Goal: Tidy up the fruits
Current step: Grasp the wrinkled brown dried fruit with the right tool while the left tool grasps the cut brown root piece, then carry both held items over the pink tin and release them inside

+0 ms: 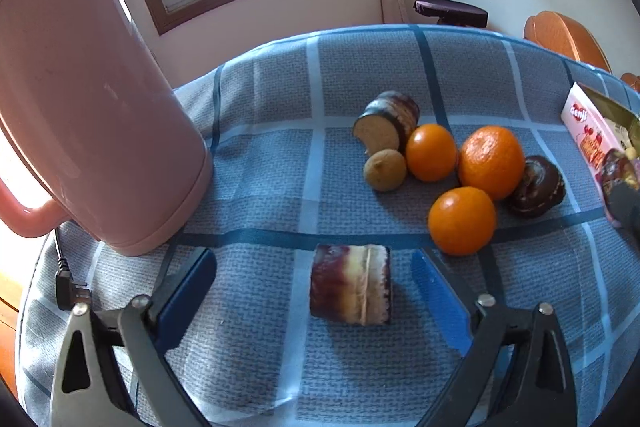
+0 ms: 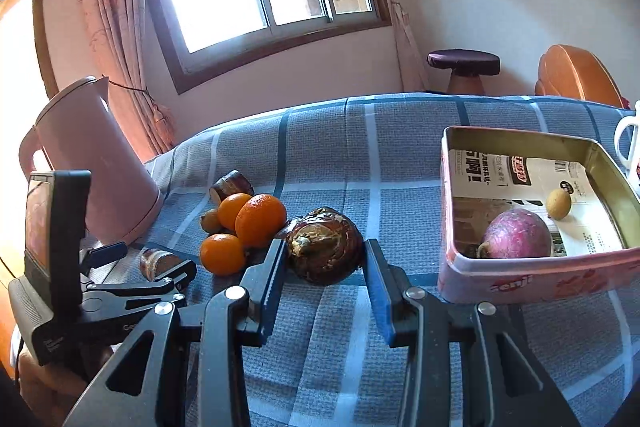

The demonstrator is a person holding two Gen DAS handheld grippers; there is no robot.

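Note:
On the blue checked cloth point(image 1: 260, 167) lie three oranges point(image 1: 462, 221), a small brown fruit point(image 1: 385, 170), two cut purple sugarcane pieces point(image 1: 351, 285) point(image 1: 390, 121) and a dark brown round fruit point(image 1: 538, 186). My left gripper point(image 1: 314, 281) is open, its fingers either side of the near sugarcane piece. My right gripper point(image 2: 325, 259) has its blue pads against both sides of the dark brown fruit point(image 2: 324, 251), which rests on the cloth. The pink tin point(image 2: 536, 269) at right holds a purple-red round fruit point(image 2: 516, 235) and a small yellow fruit point(image 2: 559, 203).
A pink kettle point(image 1: 88, 99) stands at the left with its plug point(image 1: 68, 291) on the cloth. A white cup point(image 2: 628, 139) sits behind the tin. A stool point(image 2: 464, 67) and a wooden chair point(image 2: 576, 75) stand beyond the table.

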